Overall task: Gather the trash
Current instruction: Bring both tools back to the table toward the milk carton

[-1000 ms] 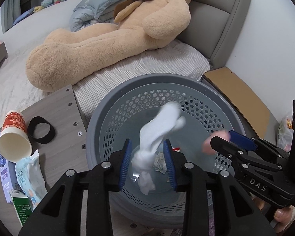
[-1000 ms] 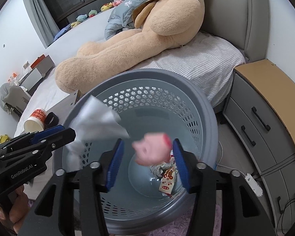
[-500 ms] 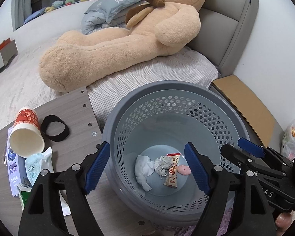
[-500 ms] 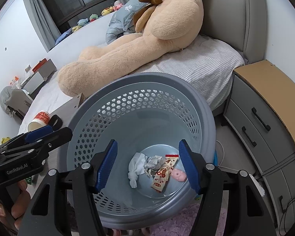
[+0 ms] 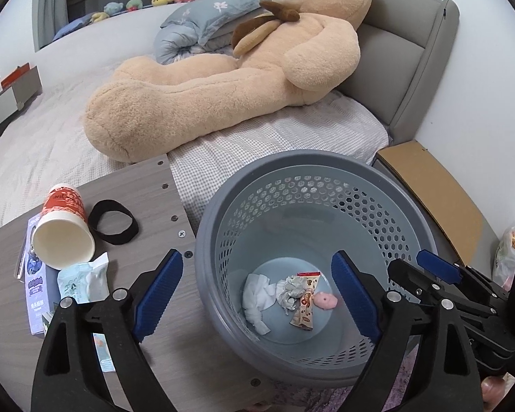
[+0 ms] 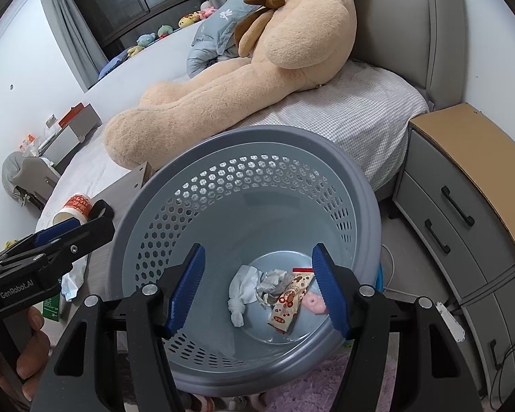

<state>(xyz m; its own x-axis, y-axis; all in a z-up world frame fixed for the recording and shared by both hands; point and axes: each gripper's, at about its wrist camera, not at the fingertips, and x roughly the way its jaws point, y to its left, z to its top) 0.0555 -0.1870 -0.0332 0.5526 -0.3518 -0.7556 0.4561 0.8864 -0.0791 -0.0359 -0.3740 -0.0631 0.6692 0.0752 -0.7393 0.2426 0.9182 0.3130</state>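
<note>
The flat box (image 5: 34, 295) on the wooden table (image 5: 147, 199) lies partly under the paper cup (image 5: 63, 230) and a pale wipes pack (image 5: 82, 283), so its print is too small to read. A green carton (image 6: 51, 304) at eight o'clock of the basket (image 6: 370, 206) shows only a corner behind the left gripper (image 6: 80, 228). The hand (image 6: 27, 353) holding that gripper is cut by the frame's edge. At three o'clock in the left wrist view, a crinkled bag (image 5: 506, 257) sits mostly behind the right gripper (image 5: 418, 269); its contents cannot be made out. The small plush toys (image 6: 157, 32) on the windowsill are too small to identify. Under the basket's far rim something blue (image 6: 380, 276) barely peeks out.
</note>
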